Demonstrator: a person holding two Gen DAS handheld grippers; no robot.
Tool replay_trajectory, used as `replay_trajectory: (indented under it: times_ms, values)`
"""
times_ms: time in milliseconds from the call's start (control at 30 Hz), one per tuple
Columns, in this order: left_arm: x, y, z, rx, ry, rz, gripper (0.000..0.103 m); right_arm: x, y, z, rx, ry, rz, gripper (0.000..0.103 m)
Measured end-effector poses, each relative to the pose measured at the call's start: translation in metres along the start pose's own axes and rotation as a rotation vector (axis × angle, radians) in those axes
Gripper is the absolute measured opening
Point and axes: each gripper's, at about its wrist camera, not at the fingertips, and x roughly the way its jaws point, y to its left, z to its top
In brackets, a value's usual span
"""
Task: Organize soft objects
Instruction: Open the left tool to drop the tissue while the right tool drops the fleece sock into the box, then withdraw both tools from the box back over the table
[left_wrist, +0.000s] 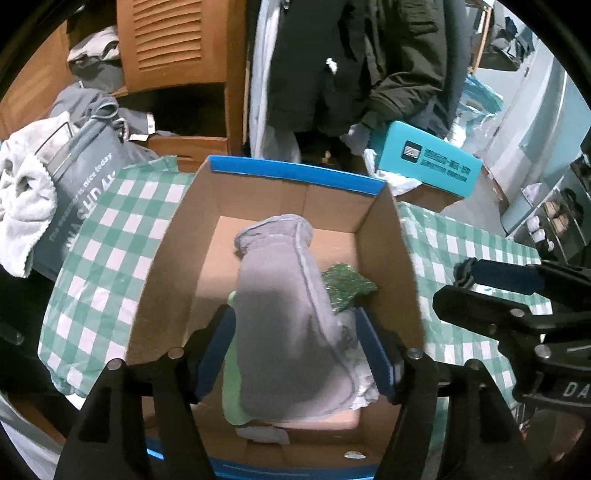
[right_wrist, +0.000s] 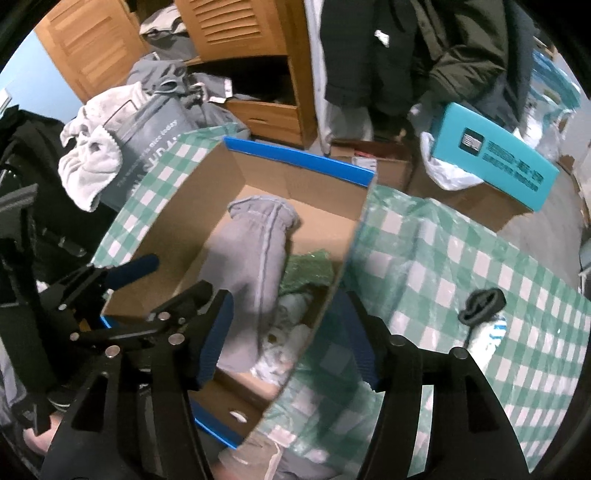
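A grey fabric pouch (left_wrist: 288, 314) lies lengthwise in an open cardboard box (left_wrist: 384, 251) with blue rims, on top of a green cloth (left_wrist: 347, 284) and white soft items (left_wrist: 364, 384). My left gripper (left_wrist: 299, 350) is open, its blue-padded fingers on either side of the pouch, above the box. My right gripper (right_wrist: 291, 332) is open and empty over the box's right wall; it also shows in the left wrist view (left_wrist: 491, 288). The pouch (right_wrist: 255, 258) and box (right_wrist: 347, 243) show in the right wrist view too.
The box stands on a green-and-white checked cloth (right_wrist: 443, 258). A black-and-white sock (right_wrist: 484, 314) lies on it at right. A grey laundry bag (left_wrist: 85, 184) with a white towel (left_wrist: 26, 199) is at left. A teal box (right_wrist: 495, 155), hanging coats and wooden drawers stand behind.
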Motion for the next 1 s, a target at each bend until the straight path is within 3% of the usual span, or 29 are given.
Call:
replay_trajectory:
  times_ms: [133, 267, 433, 1000]
  values:
    - [-0.002, -0.010, 0.001, -0.002, 0.006, -0.039, 0.070, -0.004, -0.014, -0.009, 0.026, 0.001, -0.010, 0.063]
    - [-0.006, -0.024, 0.000, 0.026, -0.008, -0.031, 0.078, -0.011, -0.027, -0.014, 0.050, -0.005, -0.017, 0.064]
    - [-0.007, -0.038, 0.000, 0.040, 0.001, -0.058, 0.078, -0.021, -0.045, -0.024, 0.081, -0.024, -0.031, 0.071]
    - [0.002, -0.094, -0.007, 0.148, 0.040, -0.031, 0.081, -0.043, -0.118, -0.065, 0.197, -0.032, -0.082, 0.072]
